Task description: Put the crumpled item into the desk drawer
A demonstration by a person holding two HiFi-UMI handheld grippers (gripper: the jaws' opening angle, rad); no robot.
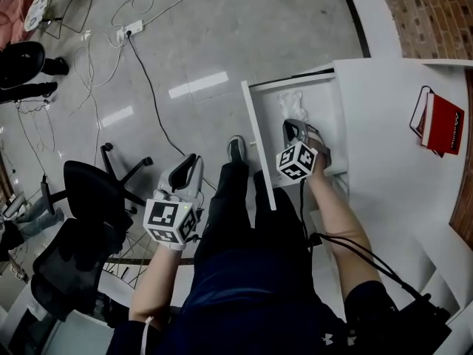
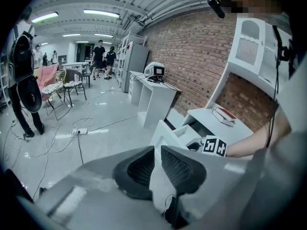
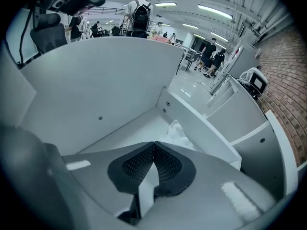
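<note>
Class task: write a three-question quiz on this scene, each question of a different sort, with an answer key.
1. True or false: the crumpled white item lies inside the open drawer.
2. Which thing lies on the desk top? A) red book B) mug C) laptop
3. Fill in: the jaws of the right hand-held gripper are ____.

Key: 1 true. 2 A. 3 shut, with the item lying just past them.
</note>
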